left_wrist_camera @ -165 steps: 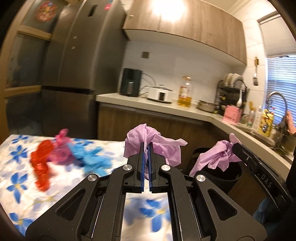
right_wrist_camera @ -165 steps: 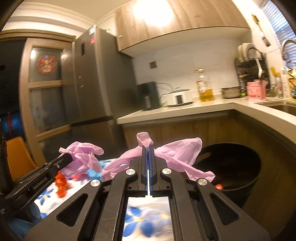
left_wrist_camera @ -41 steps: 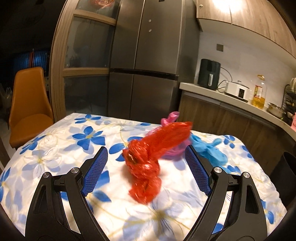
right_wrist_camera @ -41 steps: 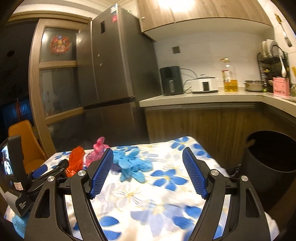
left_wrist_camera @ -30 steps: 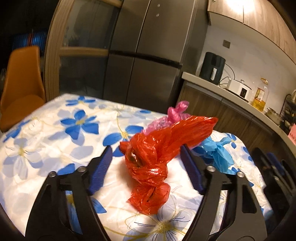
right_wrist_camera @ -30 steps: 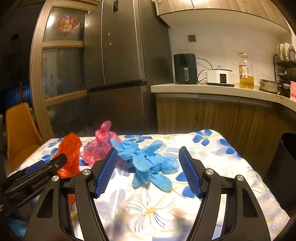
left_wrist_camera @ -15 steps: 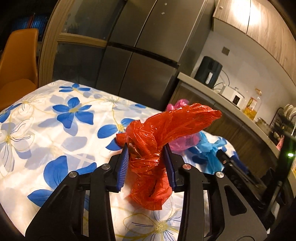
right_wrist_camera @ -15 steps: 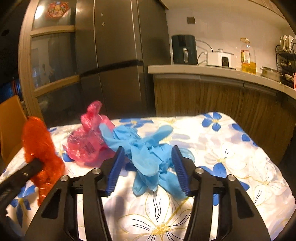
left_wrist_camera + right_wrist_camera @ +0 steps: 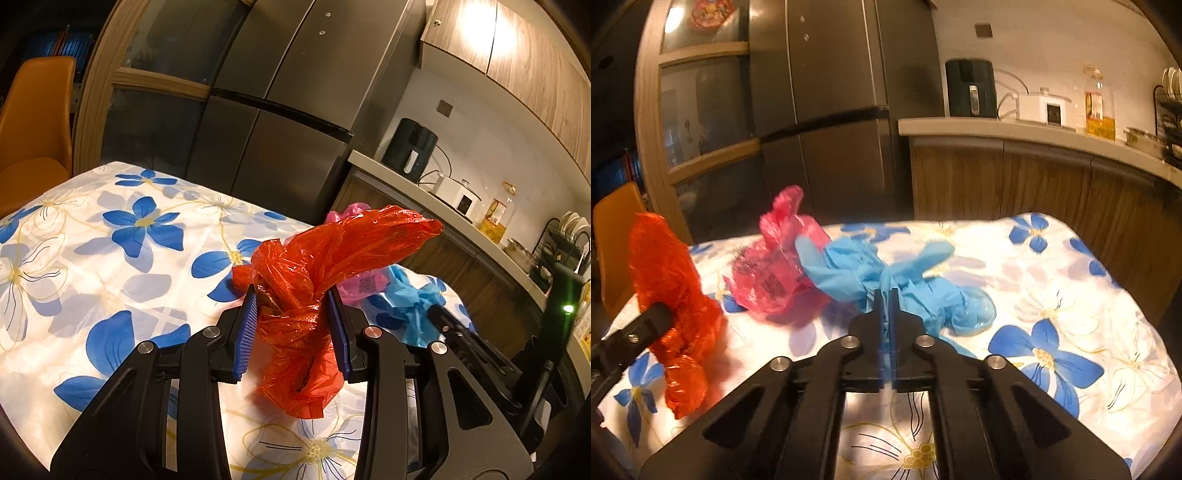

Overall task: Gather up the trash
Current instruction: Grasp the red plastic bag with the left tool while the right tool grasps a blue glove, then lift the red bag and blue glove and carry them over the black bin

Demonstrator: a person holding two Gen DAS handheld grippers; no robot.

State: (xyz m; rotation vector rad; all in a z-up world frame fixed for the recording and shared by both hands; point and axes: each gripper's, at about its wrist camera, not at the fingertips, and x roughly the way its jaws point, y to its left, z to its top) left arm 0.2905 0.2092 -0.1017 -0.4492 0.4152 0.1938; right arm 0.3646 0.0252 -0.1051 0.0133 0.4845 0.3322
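Crumpled red bag [image 9: 306, 295] upright; pink bag [image 9: 775, 269] — blue gloves [image 9: 871, 277] touching

We are seeing three pieces of trash lying in a row on the table [image 9: 1071, 295]: the knotted bag [image 9: 668, 280] at the left, the crumpled bag [image 9: 775, 266] in the middle, the gloves [image 9: 871, 277] at the right, touching it. Far behind them, the fridge [image 9: 820, 92] is standing left of the counter [image 9: 1015, 133]. A chair [image 9: 33, 122] is sitting beyond the table's left edge.
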